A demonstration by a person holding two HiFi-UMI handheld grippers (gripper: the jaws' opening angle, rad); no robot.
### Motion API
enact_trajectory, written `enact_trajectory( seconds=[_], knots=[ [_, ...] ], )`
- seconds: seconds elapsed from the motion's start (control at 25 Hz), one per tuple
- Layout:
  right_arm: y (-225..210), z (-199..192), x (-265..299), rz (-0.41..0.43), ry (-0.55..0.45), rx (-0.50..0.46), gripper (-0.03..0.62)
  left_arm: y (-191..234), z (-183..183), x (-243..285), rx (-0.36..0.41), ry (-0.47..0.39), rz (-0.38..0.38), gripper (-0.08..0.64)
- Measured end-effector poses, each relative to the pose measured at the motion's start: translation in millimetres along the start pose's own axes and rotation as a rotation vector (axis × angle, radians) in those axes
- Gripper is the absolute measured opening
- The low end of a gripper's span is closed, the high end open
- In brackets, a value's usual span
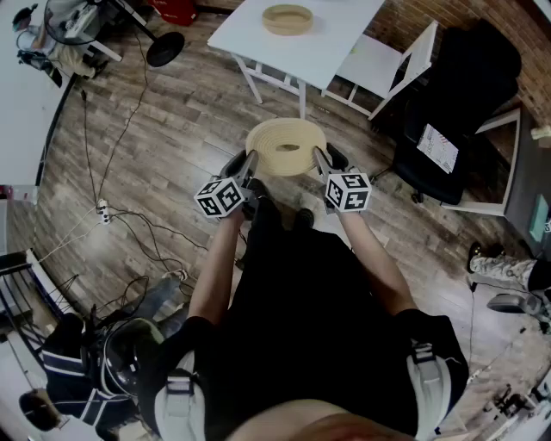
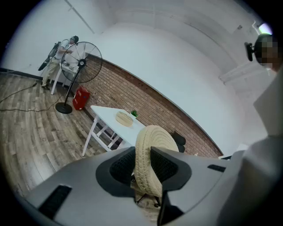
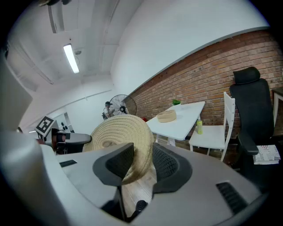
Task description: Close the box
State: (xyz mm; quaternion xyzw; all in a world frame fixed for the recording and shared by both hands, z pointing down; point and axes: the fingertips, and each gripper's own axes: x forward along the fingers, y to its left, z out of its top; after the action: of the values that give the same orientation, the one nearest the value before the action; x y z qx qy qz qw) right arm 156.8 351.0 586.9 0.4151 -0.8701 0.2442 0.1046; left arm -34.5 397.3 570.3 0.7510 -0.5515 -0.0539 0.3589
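Note:
I hold a round woven straw lid [image 1: 286, 146] in the air between both grippers, in front of my body. My left gripper [image 1: 250, 160] is shut on its left rim and my right gripper [image 1: 321, 160] on its right rim. In the left gripper view the lid [image 2: 152, 145] stands edge-on between the pads of the left gripper [image 2: 142, 164]. The right gripper [image 3: 142, 161] pinches the lid's [image 3: 116, 132] rim. The matching woven box [image 1: 287, 19] sits open on the white table [image 1: 336, 39] ahead; the box [image 2: 124, 118] [image 3: 166, 116] shows in both gripper views.
A white chair [image 1: 387, 60] stands right of the table and a black office chair [image 1: 456, 95] further right. A floor fan [image 1: 164, 47] stands to the left, and cables [image 1: 129, 226] trail over the wooden floor. A small bottle [image 3: 199, 126] is by the white chair.

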Motion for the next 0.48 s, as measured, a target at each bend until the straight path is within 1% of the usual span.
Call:
enact_trajectory(
  seconds=[0.28,0.48],
  knots=[
    [9.1,-6.2,1.9,0.011,0.021,0.002,0.120,5.6,-0.2,-9.1,0.007,-0.002,0.011,0.112],
    [12.6,-7.2,9.0,0.009,0.031,0.020,0.117,13.6,2.9,-8.9,-0.004,0.000,0.013,0.112]
  ],
)
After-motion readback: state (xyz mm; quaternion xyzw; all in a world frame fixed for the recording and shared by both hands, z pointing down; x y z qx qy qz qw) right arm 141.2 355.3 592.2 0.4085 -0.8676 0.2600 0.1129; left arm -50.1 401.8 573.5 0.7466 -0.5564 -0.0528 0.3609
